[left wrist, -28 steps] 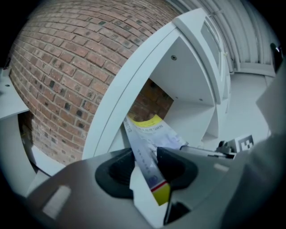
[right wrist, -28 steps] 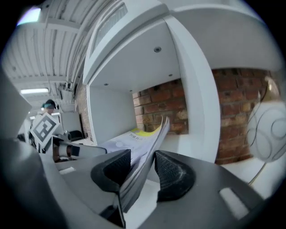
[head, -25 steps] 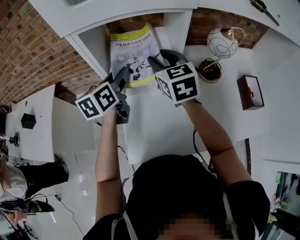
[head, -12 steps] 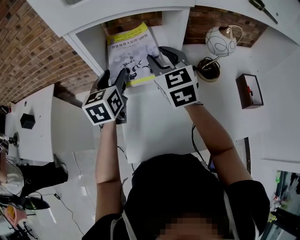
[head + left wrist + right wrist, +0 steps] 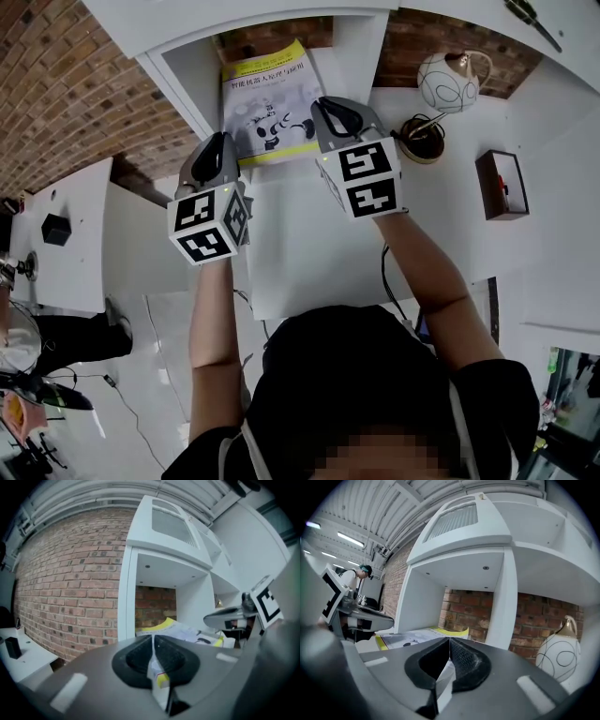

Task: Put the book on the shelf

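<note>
Fingers (image 5: 136, 657) on the left gripper (image 5: 152, 638) are together, tips meeting, nothing between them. They have just been closing. Same on the right gripper (image 5: 449, 641): pads (image 5: 466, 660) touch at the tip, just closed, empty.

From the head view I see the book (image 5: 270, 103) lying flat, cover up, at top centre of the frame. It sits inside the open bay of the white shelf (image 5: 178, 75), between 2 white uprights, with a yellow band along its far and near edges. Can't tell if the near edge overhangs the bay front.

Left gripper (image 5: 219, 142) sits just below-left of the book's lower-left corner. Right gripper (image 5: 330, 107) overlaps the book's lower-right corner in the head view, but in the right gripper view the book (image 5: 417, 637) lies lower left of the jaws, apart from them. Left gripper view has the book (image 5: 173, 627) ahead, past the fingertips — no contact.

Both cubes are over the white desk (image 5: 309, 262). A round white lamp (image 5: 448, 82) is at upper right, a small dark box (image 5: 502, 185) at mid right, and the brick wall (image 5: 66, 103) at upper left.
</note>
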A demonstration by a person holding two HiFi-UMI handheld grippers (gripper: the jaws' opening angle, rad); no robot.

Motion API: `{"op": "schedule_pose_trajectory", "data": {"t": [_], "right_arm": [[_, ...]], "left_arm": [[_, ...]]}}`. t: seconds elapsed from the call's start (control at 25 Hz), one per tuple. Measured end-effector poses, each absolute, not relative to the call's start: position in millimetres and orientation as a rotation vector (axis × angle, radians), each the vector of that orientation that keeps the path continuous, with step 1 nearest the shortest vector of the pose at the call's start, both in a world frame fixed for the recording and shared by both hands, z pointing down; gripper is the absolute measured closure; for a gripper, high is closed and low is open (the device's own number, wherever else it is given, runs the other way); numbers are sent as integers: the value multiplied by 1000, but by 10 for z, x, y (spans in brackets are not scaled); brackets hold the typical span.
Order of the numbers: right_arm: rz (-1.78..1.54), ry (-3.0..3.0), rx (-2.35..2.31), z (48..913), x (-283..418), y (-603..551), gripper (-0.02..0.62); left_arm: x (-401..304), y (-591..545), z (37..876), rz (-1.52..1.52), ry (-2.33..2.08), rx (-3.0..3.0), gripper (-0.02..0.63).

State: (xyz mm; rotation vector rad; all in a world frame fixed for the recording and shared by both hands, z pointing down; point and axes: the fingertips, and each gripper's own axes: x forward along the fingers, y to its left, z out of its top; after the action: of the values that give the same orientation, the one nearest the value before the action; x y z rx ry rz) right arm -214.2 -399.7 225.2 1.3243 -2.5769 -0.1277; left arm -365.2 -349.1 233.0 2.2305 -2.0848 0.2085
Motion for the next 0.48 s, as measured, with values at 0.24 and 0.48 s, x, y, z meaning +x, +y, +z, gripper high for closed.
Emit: {"op": "schedule_pose_trajectory", "data": {"t": [0.24, 0.48], "right_arm": [[-125, -2650, 1350, 2179, -2042, -3859, 598], [-126, -2687, 1336, 2213, -1941, -3656, 598]], "left_arm": [[-3522, -3364, 2307, 155, -2066, 2255, 598], [-3377, -3211, 2343, 128, -2051, 2277, 598]]}}
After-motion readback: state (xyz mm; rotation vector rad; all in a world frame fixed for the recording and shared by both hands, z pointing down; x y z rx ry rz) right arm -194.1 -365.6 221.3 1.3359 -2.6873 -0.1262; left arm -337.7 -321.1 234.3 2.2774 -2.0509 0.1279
